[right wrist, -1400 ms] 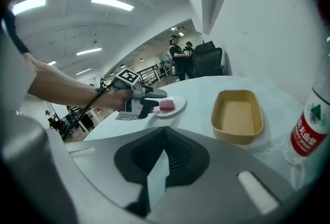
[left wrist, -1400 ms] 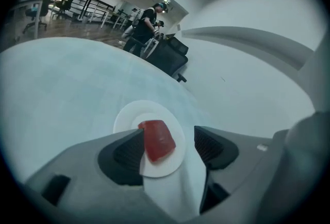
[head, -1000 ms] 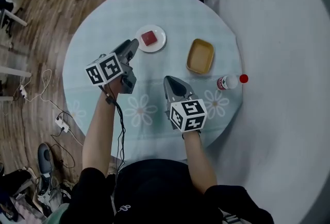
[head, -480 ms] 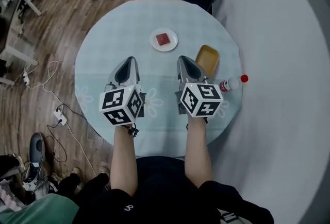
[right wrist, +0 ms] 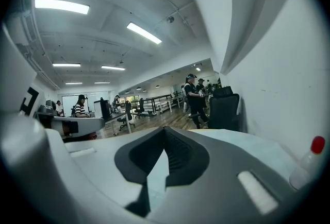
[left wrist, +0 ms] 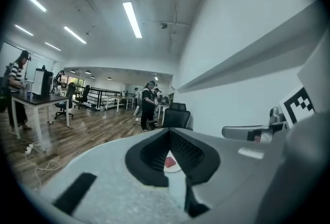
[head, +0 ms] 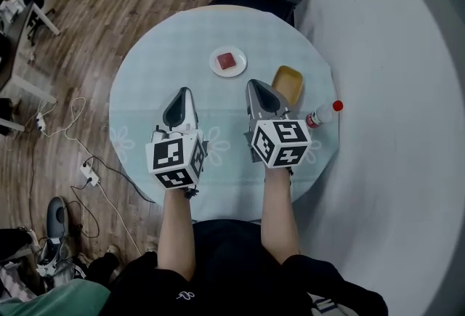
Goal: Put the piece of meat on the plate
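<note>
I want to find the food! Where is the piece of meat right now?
In the head view, the piece of meat lies on the white plate, toward the far side of the round table, with the yellow dish to its right.

I see a yellow dish at two o'clock on the table, and a red-capped bottle, seemingly lying down, at three.

No readable text. Left marker cube and right marker cube: black-and-white square patterns only. Bottle label too small.
</note>
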`<control>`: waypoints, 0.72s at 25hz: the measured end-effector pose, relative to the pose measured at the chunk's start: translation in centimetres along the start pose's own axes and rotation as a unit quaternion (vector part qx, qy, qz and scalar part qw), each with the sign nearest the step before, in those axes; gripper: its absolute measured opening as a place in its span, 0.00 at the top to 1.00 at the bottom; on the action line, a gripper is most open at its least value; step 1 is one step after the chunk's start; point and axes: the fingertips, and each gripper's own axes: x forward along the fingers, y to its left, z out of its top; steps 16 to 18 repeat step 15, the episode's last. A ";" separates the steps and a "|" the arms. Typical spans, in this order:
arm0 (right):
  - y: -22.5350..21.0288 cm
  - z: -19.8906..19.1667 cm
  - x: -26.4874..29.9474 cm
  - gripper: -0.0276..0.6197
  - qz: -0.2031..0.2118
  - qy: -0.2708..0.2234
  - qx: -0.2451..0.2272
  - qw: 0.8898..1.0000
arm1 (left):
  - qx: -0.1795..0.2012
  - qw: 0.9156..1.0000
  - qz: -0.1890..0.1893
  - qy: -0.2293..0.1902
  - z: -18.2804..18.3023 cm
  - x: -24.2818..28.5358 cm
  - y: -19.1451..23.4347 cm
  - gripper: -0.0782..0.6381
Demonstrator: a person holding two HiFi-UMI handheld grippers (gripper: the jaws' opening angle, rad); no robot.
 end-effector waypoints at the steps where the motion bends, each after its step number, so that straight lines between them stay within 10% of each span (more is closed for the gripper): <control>1: 0.0 -0.1 -0.1 0.95 0.001 0.002 -0.001 1.000 | 0.001 1.000 -0.001 0.000 0.0 0.0 -0.2 0.90; 18: -1.8 -1.7 0.1 0.95 -0.005 0.020 -0.007 1.000 | -0.004 1.000 -0.013 0.025 -2.0 2.2 -1.6 0.90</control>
